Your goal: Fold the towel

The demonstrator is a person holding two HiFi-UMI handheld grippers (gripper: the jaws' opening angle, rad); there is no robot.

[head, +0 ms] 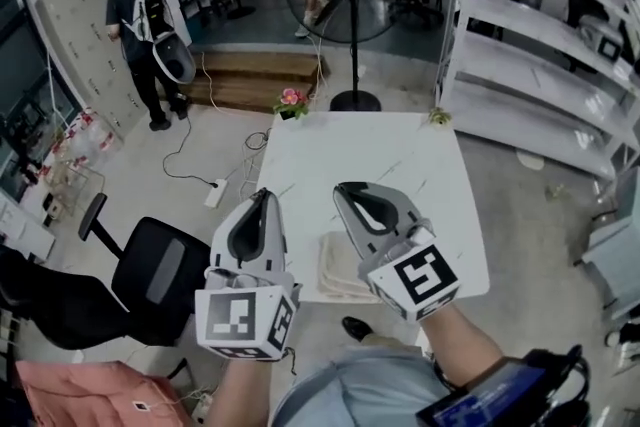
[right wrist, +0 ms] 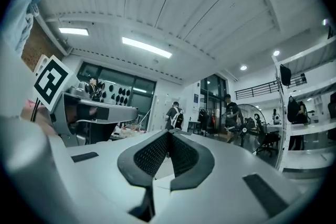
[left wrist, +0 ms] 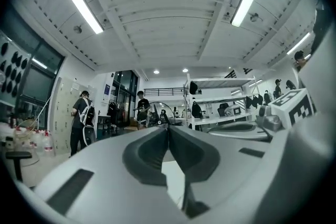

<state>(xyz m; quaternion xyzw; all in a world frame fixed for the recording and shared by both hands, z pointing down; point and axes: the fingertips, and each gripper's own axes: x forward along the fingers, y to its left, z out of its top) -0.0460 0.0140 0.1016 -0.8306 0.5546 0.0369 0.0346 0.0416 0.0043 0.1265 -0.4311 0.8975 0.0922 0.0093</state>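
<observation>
Folding looks done, cream cloth towel (head: 341,268) stacked lower-centre on white table (head: 370,160); left gripper (head: 264,195), right gripper (head: 342,189) jaws together, empty; withdrawal next.

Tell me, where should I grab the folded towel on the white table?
Probably the near edge of the towel, coming from the person's side. It lies flat and folded by the near edge of the table, layers stacked, so jaws lowered there could pinch them together. Its right part is hidden behind the right gripper.
</observation>
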